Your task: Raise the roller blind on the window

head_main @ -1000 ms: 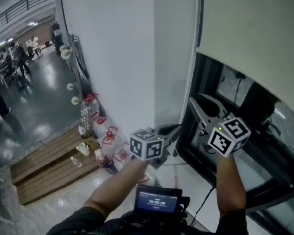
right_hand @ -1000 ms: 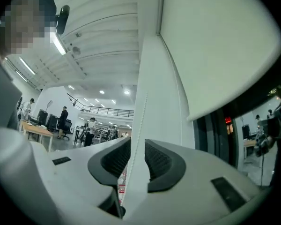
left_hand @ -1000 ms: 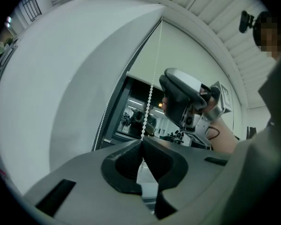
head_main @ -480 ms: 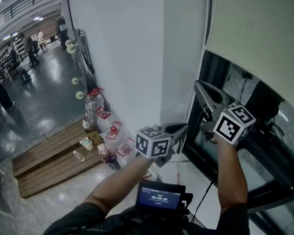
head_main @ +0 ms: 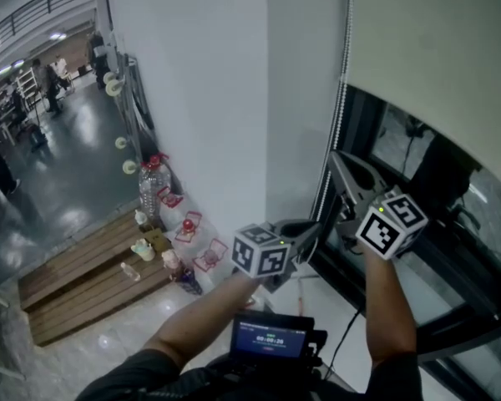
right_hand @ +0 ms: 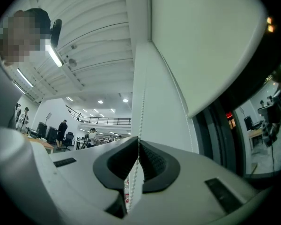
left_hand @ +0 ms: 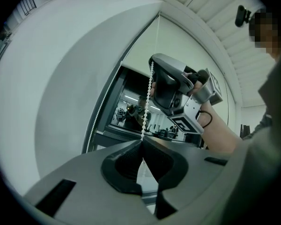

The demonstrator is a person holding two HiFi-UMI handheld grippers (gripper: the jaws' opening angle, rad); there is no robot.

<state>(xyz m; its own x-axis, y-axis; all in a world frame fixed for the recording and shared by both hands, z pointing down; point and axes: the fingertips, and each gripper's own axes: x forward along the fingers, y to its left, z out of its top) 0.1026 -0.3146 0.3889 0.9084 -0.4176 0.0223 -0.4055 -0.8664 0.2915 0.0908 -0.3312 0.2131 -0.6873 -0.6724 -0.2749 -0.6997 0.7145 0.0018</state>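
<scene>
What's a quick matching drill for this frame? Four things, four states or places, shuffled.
1. left gripper
2. right gripper
3. blind
4. bottle

A. on the floor by the wall
B. shut on the chain, higher grip
C. covering the top of the window
D. shut on the chain, lower grip

Pairs: 1-D, 2-B, 3-C, 4-A.

The right gripper's jaws have just been closing, with the chain between them.

The right gripper (head_main: 337, 162) has just closed its fingers (head_main: 351, 177) on the bead chain (head_main: 344, 65) above the left gripper (head_main: 316, 226).
</scene>
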